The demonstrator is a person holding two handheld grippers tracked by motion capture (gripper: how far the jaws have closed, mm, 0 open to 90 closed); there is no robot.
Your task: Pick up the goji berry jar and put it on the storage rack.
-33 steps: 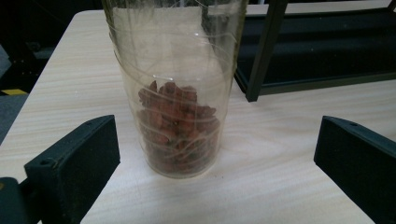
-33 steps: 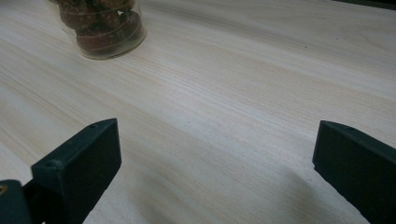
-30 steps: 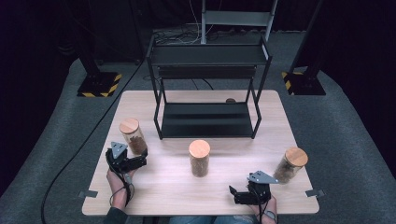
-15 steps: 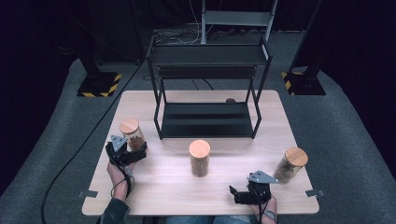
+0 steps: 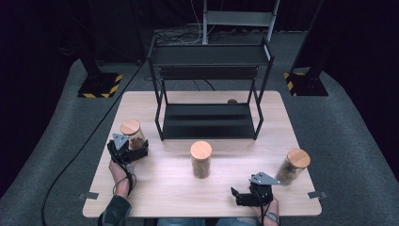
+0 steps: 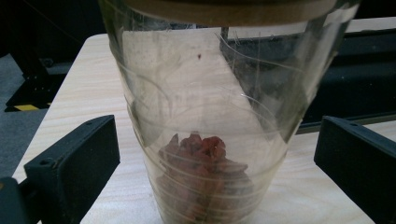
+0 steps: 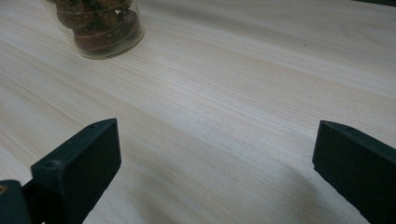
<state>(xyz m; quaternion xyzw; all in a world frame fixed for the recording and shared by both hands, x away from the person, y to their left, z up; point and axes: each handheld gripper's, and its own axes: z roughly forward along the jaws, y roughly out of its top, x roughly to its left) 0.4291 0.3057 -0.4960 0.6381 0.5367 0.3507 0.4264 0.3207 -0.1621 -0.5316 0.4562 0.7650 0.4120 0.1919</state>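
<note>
Left gripper (image 5: 136, 151) now straddling jar (image 6: 205, 121), jaws apart

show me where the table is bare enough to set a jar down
Bare wood lies between the middle cork-lidded glass jar and the right cork-lidded jar, and along the near edge of the pale wooden table. The black metal rack's lower shelf is also free. It is crowded at the left tool, whose open jaws flank the left jar.
</note>
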